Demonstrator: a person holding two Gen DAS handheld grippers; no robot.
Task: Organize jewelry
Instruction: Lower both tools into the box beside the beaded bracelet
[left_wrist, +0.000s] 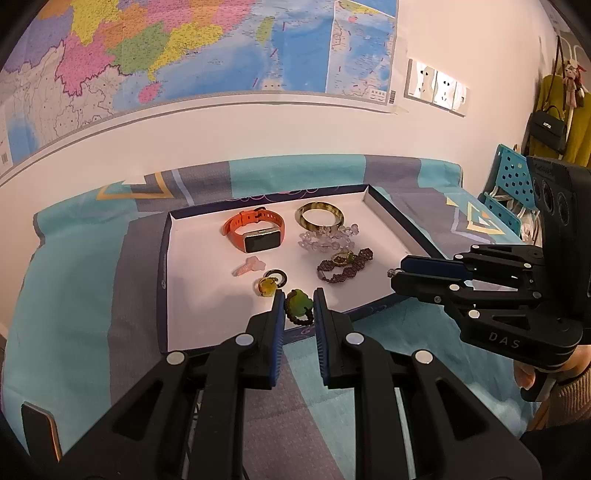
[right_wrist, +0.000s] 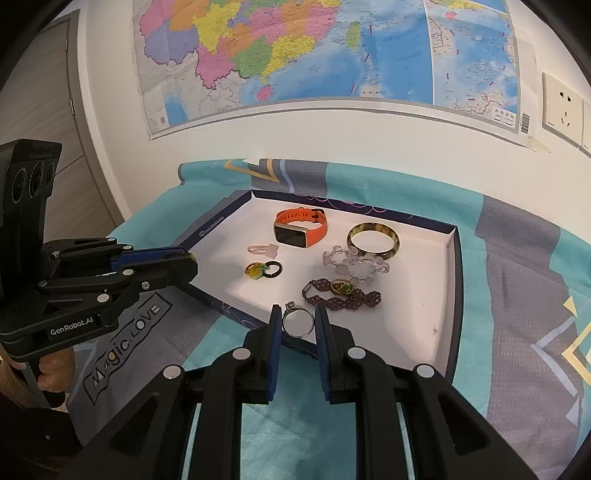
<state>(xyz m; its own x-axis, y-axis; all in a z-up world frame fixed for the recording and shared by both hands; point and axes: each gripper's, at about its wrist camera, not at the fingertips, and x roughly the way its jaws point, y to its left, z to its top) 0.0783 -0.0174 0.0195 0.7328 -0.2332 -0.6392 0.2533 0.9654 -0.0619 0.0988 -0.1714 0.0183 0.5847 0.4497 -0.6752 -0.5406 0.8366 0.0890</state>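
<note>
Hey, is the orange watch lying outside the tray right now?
No, the orange watch lies inside the tray, on its white floor near the far wall.

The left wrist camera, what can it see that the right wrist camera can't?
Only the left wrist view shows the green bead bracelet pinched in the left tongs, plus a black handbag hanging at far right. Only the right wrist view shows the silver ring gripped in the right tongs, and the "Magic.LOVE" print on the cloth. Both show the tray holding the orange watch, the bangle and the wall map.
</note>
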